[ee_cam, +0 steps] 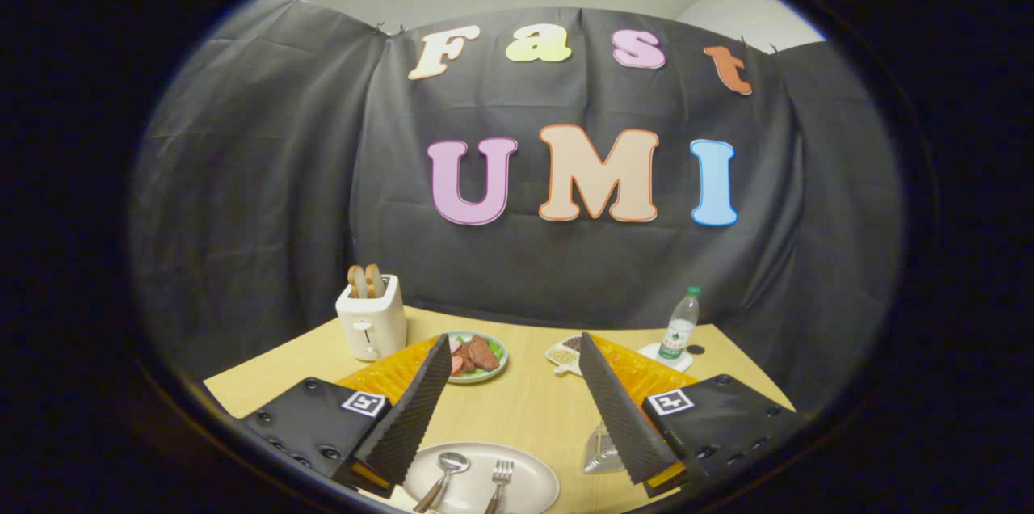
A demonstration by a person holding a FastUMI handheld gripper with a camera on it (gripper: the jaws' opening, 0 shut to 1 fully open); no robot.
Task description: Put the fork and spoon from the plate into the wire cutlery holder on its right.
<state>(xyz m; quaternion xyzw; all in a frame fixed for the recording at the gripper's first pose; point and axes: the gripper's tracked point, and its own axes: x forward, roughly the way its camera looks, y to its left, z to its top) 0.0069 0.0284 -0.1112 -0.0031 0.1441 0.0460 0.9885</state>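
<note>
The gripper (513,409) hung wide open and empty above a pale oval plate (533,488) holding a wooden-handled metal spoon (444,475) and fork (498,482), both probably light, stiff, slippery, best pinched across their handles

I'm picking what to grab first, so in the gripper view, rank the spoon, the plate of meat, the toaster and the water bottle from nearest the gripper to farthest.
The gripper is open, fingers spread above the table.
1. Spoon: on the near plate, low between the fingers.
2. Plate of meat: just ahead of the left finger's tip.
3. Toaster: beyond it, left.
4. Water bottle: far right, near the wall.
</note>
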